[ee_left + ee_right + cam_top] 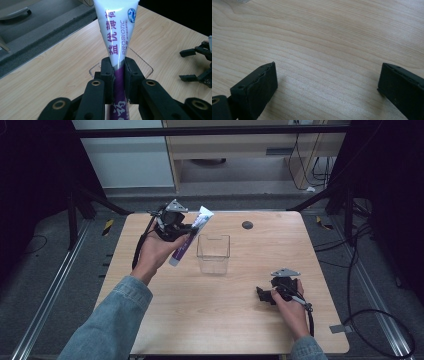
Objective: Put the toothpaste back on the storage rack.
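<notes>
Left claw (186, 231), upper centre-left of frame, clamped on purple-and-white tube (189, 239), tilted above clear box (213, 253). Right claw (261, 295), lower right on tabletop (210, 320), jaws wide apart, empty.

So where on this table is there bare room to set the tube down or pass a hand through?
Most of the table is bare: the near middle between the two forearms, and the far right corner past the small dark disc. It is crowded only at the far left, where the left gripper holds the tube beside the clear box. The right gripper rests near right.
</notes>
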`<state>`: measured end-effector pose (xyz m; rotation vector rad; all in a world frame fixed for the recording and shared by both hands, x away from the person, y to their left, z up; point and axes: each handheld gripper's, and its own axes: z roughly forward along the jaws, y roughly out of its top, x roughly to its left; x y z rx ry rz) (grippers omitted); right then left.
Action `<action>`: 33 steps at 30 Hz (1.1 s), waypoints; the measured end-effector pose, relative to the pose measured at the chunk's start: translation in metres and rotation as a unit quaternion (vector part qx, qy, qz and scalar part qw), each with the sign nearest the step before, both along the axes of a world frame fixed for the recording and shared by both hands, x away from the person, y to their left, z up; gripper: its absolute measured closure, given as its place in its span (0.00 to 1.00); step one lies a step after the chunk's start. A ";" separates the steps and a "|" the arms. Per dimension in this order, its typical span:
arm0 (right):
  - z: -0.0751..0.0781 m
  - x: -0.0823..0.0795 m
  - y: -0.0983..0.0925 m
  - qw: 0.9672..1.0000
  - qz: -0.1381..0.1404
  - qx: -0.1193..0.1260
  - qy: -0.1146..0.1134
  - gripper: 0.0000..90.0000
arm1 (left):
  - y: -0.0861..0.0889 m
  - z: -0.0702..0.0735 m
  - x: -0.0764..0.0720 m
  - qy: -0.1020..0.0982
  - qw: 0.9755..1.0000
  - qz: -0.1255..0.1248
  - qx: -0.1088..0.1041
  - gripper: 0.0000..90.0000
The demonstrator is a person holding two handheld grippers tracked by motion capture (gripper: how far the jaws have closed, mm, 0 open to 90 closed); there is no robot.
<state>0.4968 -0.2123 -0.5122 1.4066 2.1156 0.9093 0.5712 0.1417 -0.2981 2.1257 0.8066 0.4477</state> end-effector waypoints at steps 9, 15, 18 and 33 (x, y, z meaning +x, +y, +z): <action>0.000 0.000 0.000 1.000 0.000 0.000 0.001 0.03 | -0.002 -0.001 0.001 -0.007 1.000 0.006 -0.010 0.88; 0.000 0.000 0.000 1.000 0.000 0.000 0.000 0.03 | -0.010 -0.003 0.005 -0.012 1.000 0.005 -0.021 0.88; 0.000 0.000 0.000 1.000 0.000 0.002 0.002 0.03 | -0.013 -0.004 0.008 -0.015 1.000 0.003 -0.027 0.88; 0.000 0.000 0.000 1.000 0.003 0.000 0.000 0.03 | -0.035 -0.004 0.025 -0.049 0.996 0.001 -0.077 0.88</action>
